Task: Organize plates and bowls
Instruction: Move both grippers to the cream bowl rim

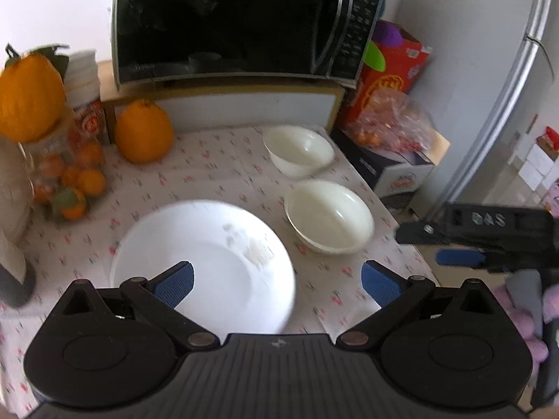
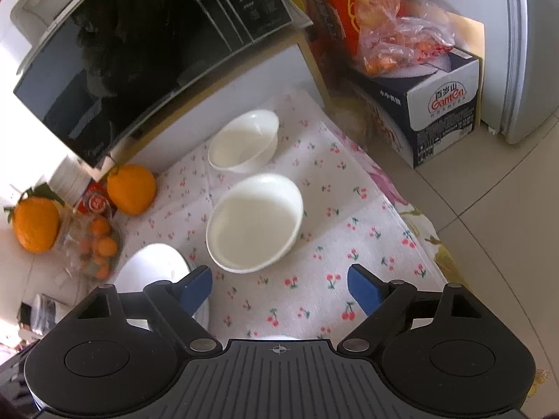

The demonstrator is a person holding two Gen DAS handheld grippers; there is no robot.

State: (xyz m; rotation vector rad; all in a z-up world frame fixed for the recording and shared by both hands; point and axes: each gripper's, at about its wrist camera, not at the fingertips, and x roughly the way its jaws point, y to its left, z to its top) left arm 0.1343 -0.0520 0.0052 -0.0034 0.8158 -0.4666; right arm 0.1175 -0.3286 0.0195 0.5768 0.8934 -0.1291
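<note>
A white plate (image 1: 206,262) lies on the cherry-print cloth, with some residue on it; it also shows in the right wrist view (image 2: 153,265). A larger white bowl (image 1: 328,216) sits to its right, also in the right wrist view (image 2: 255,223). A smaller white bowl (image 1: 297,150) stands behind it, also in the right wrist view (image 2: 244,146). My left gripper (image 1: 277,284) is open and empty above the plate's right part. My right gripper (image 2: 279,286) is open and empty just in front of the larger bowl; it also shows in the left wrist view (image 1: 464,244).
A black microwave (image 1: 244,21) stands on a shelf behind the bowls. Large oranges (image 1: 143,132) and a jar of small oranges (image 1: 66,181) are at the left. A cardboard box (image 2: 440,104) with a bag of fruit (image 2: 401,31) stands right of the table edge, near a fridge (image 1: 506,87).
</note>
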